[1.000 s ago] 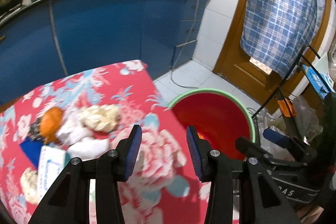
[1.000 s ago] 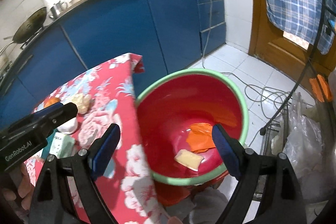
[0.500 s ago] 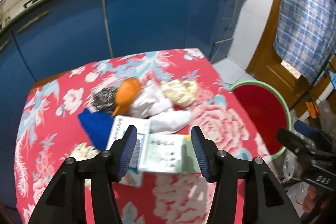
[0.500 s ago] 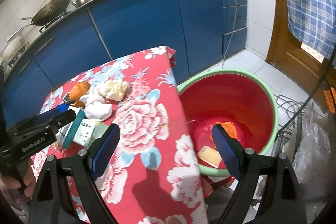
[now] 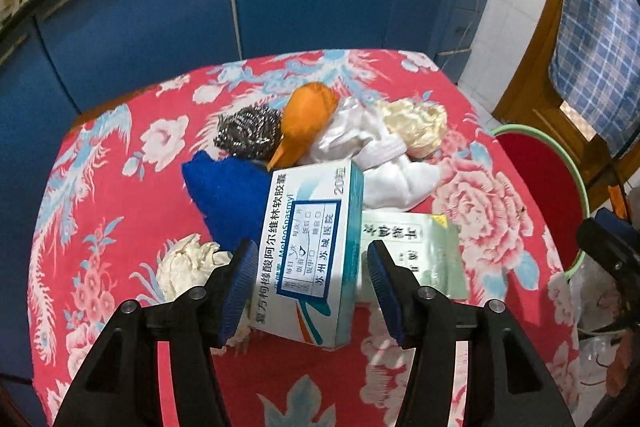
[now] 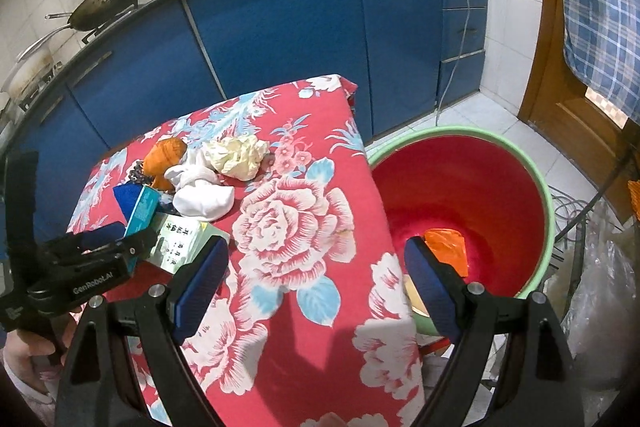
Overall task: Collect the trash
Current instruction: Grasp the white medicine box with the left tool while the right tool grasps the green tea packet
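Observation:
A heap of trash lies on the red flowered tablecloth [image 5: 120, 187]: a white and teal medicine box [image 5: 308, 247], a green sachet [image 5: 416, 251], white cloth [image 5: 396, 179], a cream wad [image 5: 420, 123], an orange bag [image 5: 304, 119], a steel scourer [image 5: 248, 133], a blue piece [image 5: 228, 195] and crumpled paper [image 5: 184, 263]. My left gripper [image 5: 308, 291] is open, its pads either side of the box. My right gripper [image 6: 316, 287] is open and empty above the table's right edge. The red bin [image 6: 480, 199] with a green rim stands on the floor to the right and holds an orange wrapper [image 6: 446, 247].
Blue kitchen cabinets [image 6: 280, 27] run behind the table, with a wok [image 6: 108, 3] and pots on the counter. A wooden door [image 6: 560, 87] with a checked cloth is at the right. A wire rack and plastic bags [image 6: 600, 287] stand beside the bin.
My left gripper has swung from the bin back over the table and come down around the medicine box. My right gripper has pulled back from over the bin toward the table edge.

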Demonstrator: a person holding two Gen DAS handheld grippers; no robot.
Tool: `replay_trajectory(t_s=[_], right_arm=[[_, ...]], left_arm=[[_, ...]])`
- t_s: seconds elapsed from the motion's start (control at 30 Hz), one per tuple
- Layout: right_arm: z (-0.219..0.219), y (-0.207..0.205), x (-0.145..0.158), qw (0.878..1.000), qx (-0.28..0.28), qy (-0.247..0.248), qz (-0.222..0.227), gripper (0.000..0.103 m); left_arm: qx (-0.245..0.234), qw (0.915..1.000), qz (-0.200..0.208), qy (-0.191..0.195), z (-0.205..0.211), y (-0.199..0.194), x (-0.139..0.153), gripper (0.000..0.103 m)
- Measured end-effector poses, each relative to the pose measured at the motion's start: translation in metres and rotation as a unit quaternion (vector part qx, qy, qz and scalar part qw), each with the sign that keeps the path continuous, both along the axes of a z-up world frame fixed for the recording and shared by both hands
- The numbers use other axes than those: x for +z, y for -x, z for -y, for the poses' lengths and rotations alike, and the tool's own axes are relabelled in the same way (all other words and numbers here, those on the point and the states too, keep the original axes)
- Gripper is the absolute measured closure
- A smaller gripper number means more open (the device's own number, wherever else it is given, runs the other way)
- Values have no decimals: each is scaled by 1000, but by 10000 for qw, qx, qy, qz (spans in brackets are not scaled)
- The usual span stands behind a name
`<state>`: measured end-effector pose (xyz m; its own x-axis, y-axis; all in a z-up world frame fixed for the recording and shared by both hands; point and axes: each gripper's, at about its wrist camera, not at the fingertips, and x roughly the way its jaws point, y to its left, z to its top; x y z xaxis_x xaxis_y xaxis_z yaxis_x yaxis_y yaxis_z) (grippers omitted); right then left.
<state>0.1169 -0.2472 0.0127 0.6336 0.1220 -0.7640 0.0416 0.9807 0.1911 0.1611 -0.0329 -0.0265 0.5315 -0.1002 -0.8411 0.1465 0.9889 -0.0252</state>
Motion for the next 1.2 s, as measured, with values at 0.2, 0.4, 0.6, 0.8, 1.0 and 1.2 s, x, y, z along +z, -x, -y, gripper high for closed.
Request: replay_trajectory(t_s=[0.2,0.4,0.6,0.8,1.0,1.2], right_arm=[[-11,-7,-7,9999,132,24,-86,14],[-18,-10,-13,9996,208,58,-175,14],[-24,-14,-16,9993,274,78,-235,14],[-36,-17,-18,9983,471,143,-326,14],[-59,-28,-24,9949,891,172,-450,11],[-91,-38,-33,9885,1410,313,-441,5]], left_arm=[[58,9999,-13,156,-5,-6,-7,42],[31,9989,-44,461,-10,-11,-9,42],[-1,9969,0,785,-13,-12,-11,48],[-73,9962,234,838,-16,-1,0,49],[121,9965,543,621,-34,16,19,49],[467,9954,662,504,-61,30,23,49]])
